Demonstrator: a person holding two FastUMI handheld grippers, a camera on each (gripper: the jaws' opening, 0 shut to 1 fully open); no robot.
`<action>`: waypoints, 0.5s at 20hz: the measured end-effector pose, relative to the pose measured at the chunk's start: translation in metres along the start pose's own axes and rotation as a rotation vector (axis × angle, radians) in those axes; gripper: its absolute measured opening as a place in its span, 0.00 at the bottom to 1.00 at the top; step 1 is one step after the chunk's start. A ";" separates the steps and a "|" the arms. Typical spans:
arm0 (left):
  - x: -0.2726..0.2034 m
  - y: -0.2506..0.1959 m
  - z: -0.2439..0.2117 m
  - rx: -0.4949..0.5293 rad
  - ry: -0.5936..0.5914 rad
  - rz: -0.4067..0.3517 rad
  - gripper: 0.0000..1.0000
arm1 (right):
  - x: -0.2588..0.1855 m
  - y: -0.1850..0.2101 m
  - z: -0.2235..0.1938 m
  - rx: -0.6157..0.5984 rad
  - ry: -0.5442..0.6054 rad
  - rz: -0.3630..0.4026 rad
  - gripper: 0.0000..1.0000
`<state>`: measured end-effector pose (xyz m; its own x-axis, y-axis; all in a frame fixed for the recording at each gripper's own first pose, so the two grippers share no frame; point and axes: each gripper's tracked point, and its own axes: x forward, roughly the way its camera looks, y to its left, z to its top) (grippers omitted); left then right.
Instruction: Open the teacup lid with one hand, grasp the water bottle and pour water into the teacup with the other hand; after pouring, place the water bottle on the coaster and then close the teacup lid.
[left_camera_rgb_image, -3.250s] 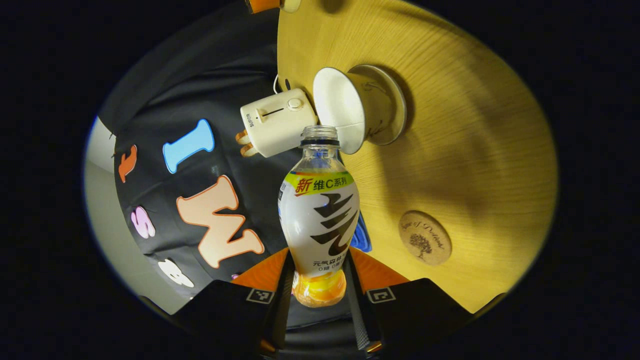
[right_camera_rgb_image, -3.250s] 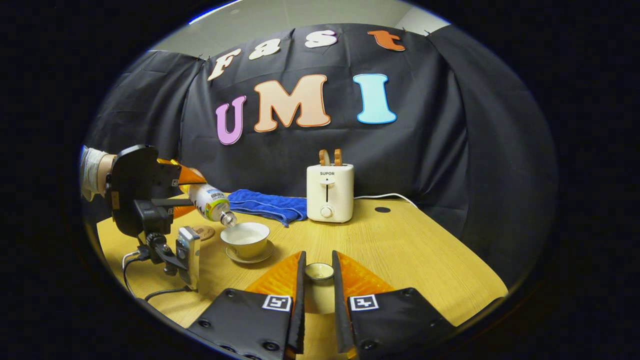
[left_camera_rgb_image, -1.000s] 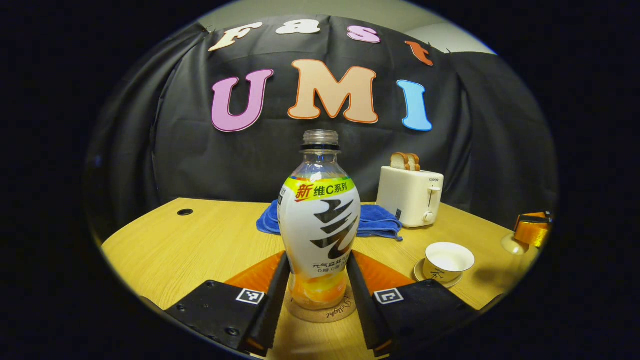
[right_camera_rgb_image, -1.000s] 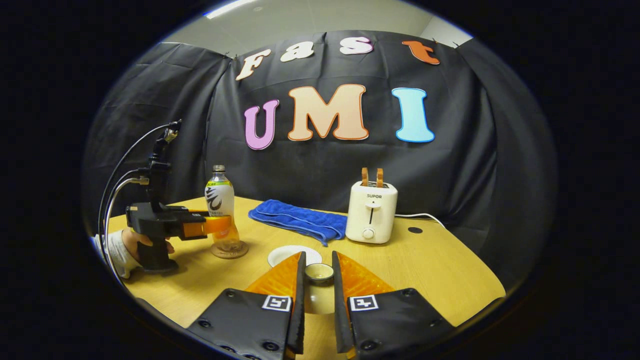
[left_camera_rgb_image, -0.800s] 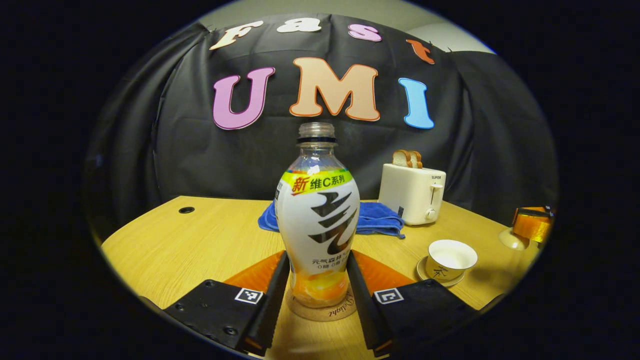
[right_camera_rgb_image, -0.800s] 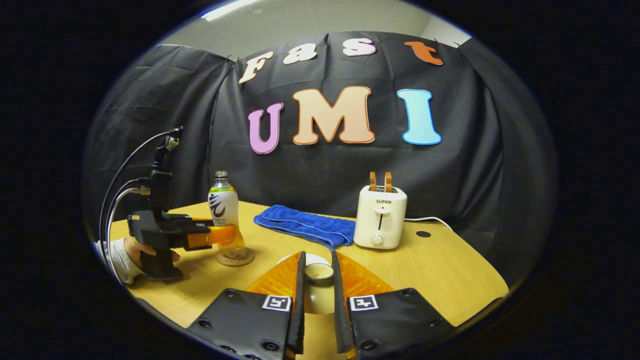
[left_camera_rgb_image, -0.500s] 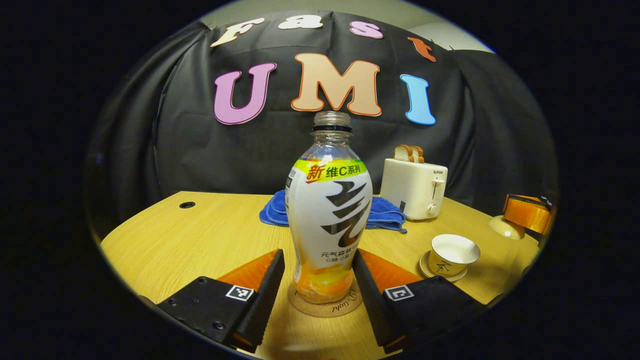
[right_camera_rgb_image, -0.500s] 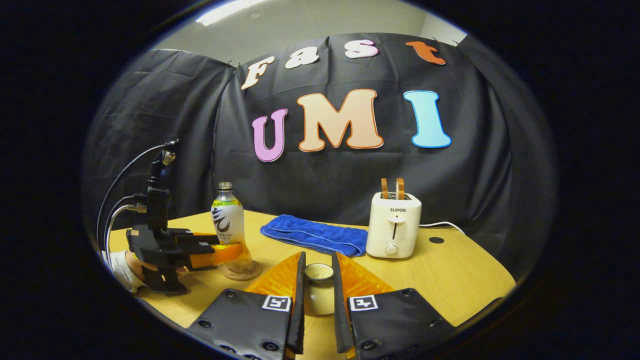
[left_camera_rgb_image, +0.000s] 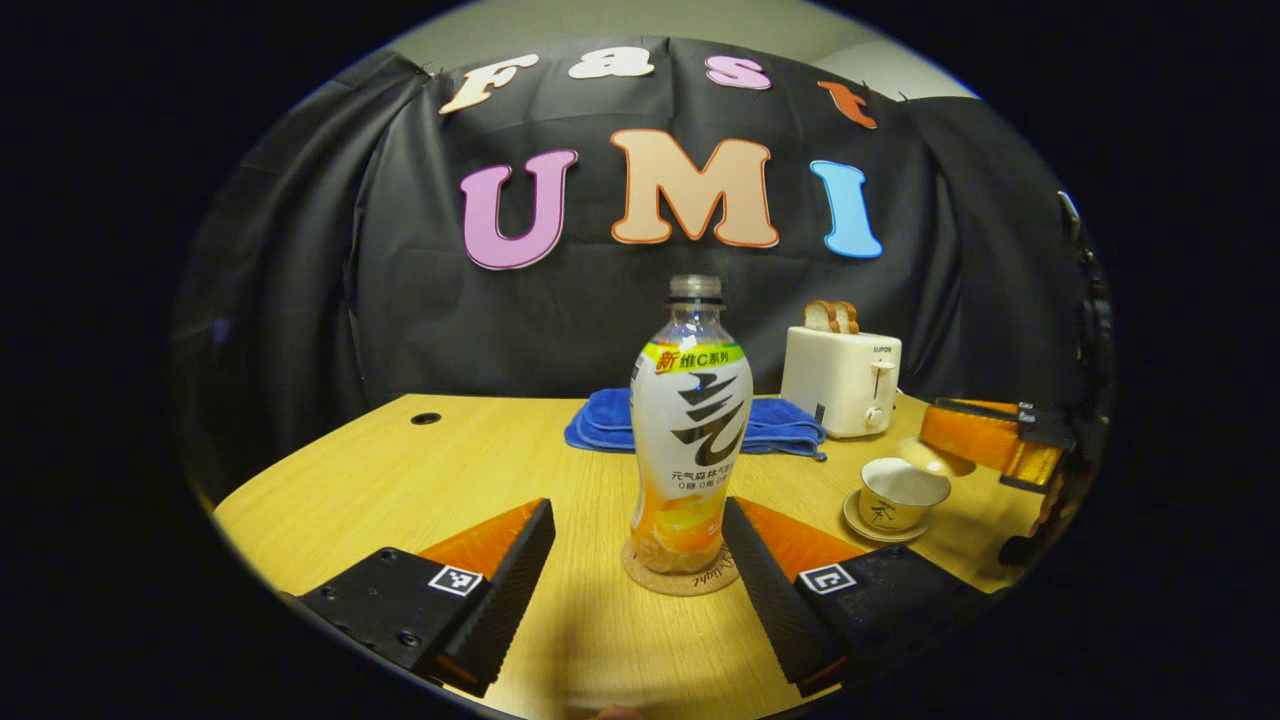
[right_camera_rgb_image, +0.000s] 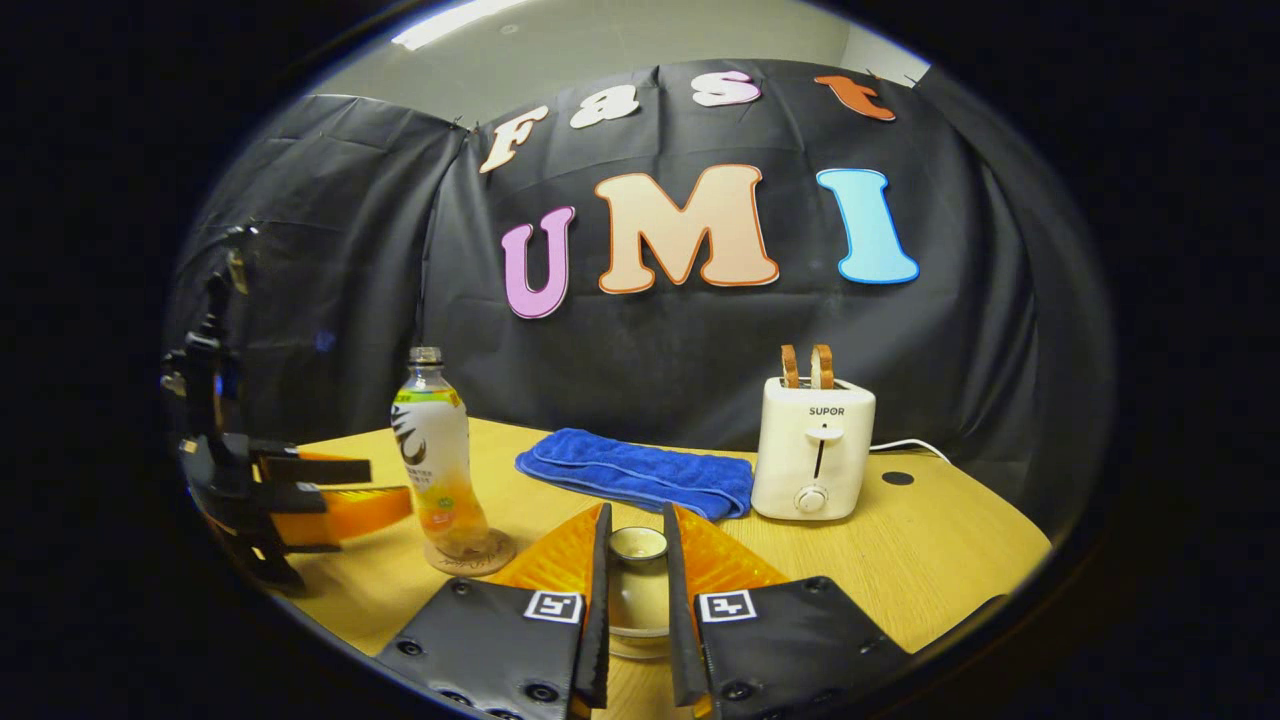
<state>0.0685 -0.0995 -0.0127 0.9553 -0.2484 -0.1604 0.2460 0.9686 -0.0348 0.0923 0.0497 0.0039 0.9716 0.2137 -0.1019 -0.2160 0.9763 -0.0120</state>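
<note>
Brand word "SUPOR" printed on the front of the toaster (right_camera_rgb_image: 812, 450), above its lever. Curly script stamped on the coaster (left_camera_rgb_image: 700, 583) under the water bottle (left_camera_rgb_image: 690, 440), too small to make out. Large printed characters on the bottle's wrap.

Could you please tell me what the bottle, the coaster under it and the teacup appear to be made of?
Bottle: clear glossy plastic, see-through at the neck, printed wrap. Coaster: probably cork, matte speckled tan. Teacup: likely glazed ceramic, smooth off-white with a soft sheen.
</note>
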 end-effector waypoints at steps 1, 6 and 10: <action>-0.007 0.001 0.003 0.007 -0.011 0.000 0.98 | 0.003 -0.002 -0.005 0.006 0.011 -0.007 0.29; -0.028 0.002 0.016 0.026 -0.055 -0.002 0.98 | 0.012 -0.005 -0.023 0.003 0.050 -0.020 0.30; -0.037 0.000 0.018 0.034 -0.075 -0.012 0.98 | 0.014 -0.002 -0.034 -0.016 0.076 -0.023 0.31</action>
<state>0.0366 -0.0905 0.0111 0.9616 -0.2607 -0.0854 0.2615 0.9652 -0.0025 0.1035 0.0494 -0.0310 0.9663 0.1872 -0.1768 -0.1956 0.9802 -0.0308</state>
